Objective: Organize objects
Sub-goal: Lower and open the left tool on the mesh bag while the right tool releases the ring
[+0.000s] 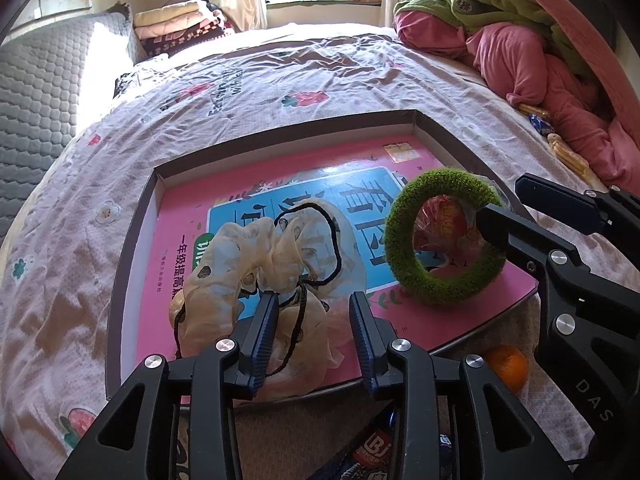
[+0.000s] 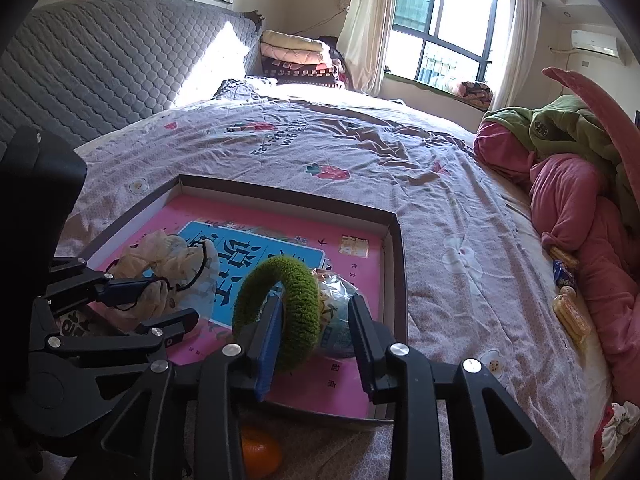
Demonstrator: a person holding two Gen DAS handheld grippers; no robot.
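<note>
Two hair ties sit in the shallow cardboard tray [image 1: 132, 248] on the bed, both lying on the pink workbook [image 1: 224, 200] that lines it. The beige organza scrunchie [image 1: 256, 264], with a thin black elastic loop [image 1: 316, 240] tangled over it, lies toward the tray's left; the left gripper [image 1: 314, 340] stands over its near edge with jaws parted, a fold of fabric and the cord lying between the pads, not pinched. The fuzzy green scrunchie [image 2: 280, 312] stands on edge toward the right, leaning against a clear snack packet [image 2: 336, 312]; the right gripper [image 2: 316, 340] has its jaws apart around the ring's near arc, one pad beside it, with no squeeze showing. Both ties look feather-light and soft, so they should crush and spring back, not break; the organza is slippery and loose, best taken through a thick bunched fold, not the stray cord, while the green ring's plush grips well and is best pinched across its band. Only the left wrist view shows the green ring's open centre with the red-printed packet behind it. Only the right wrist view shows a flowered scrunchie [image 2: 616, 428] at the bed's far right edge. Both show the orange [image 2: 260, 452] just outside the tray's near rim.
</note>
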